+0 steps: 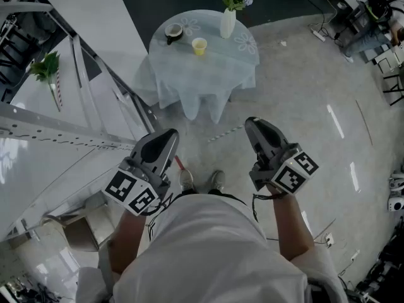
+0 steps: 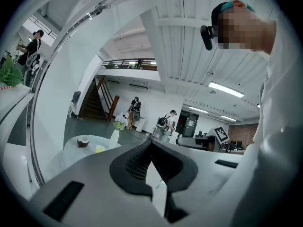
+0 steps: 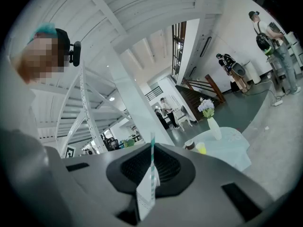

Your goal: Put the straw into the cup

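Note:
A small yellow cup [image 1: 199,45] stands on a round table [image 1: 211,74] with a pale blue cloth, several steps ahead of me. It shows in the left gripper view as the cup [image 2: 100,149] and in the right gripper view as the cup [image 3: 201,148]. My right gripper [image 1: 252,125] is shut on a green-and-white striped straw [image 3: 152,148] that sticks out past its jaws. In the head view the straw [image 1: 225,133] points left from the jaw tips. My left gripper [image 1: 172,134] is held beside it at waist height, jaws together with nothing in them.
On the table also stand a white vase with flowers [image 1: 228,23] and a dark bowl [image 1: 173,33]. A white slanted stair structure [image 1: 63,131] with a green plant [image 1: 45,67] runs along my left. Desks and cables [image 1: 372,24] stand at the far right. People stand in the background.

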Available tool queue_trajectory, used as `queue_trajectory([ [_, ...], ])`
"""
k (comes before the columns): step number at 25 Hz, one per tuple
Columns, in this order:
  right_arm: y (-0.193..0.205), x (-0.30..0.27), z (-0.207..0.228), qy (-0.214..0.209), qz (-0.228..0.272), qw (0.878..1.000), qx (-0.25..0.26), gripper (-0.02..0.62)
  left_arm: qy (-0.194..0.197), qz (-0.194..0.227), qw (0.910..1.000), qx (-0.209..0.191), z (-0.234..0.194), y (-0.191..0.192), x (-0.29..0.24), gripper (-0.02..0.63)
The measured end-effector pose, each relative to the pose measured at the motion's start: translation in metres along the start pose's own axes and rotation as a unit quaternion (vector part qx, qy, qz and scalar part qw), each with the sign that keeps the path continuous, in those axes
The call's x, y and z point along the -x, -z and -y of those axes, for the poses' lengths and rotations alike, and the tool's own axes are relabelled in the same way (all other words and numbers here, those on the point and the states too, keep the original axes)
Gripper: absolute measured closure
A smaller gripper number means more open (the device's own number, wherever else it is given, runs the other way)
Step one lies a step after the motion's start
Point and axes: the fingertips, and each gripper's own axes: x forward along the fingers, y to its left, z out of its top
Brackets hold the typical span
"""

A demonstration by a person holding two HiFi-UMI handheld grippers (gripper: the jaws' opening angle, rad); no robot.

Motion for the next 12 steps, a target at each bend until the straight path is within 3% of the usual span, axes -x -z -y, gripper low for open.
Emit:
queue_trajectory([
  [12,-0.0034,-0.0023,0.0004,-0.005,0.010,1.000,-0.017,0.561,-0.002,-0.003,1.0000,0.005,0.0011,0.0037,-0.0024,0.587],
])
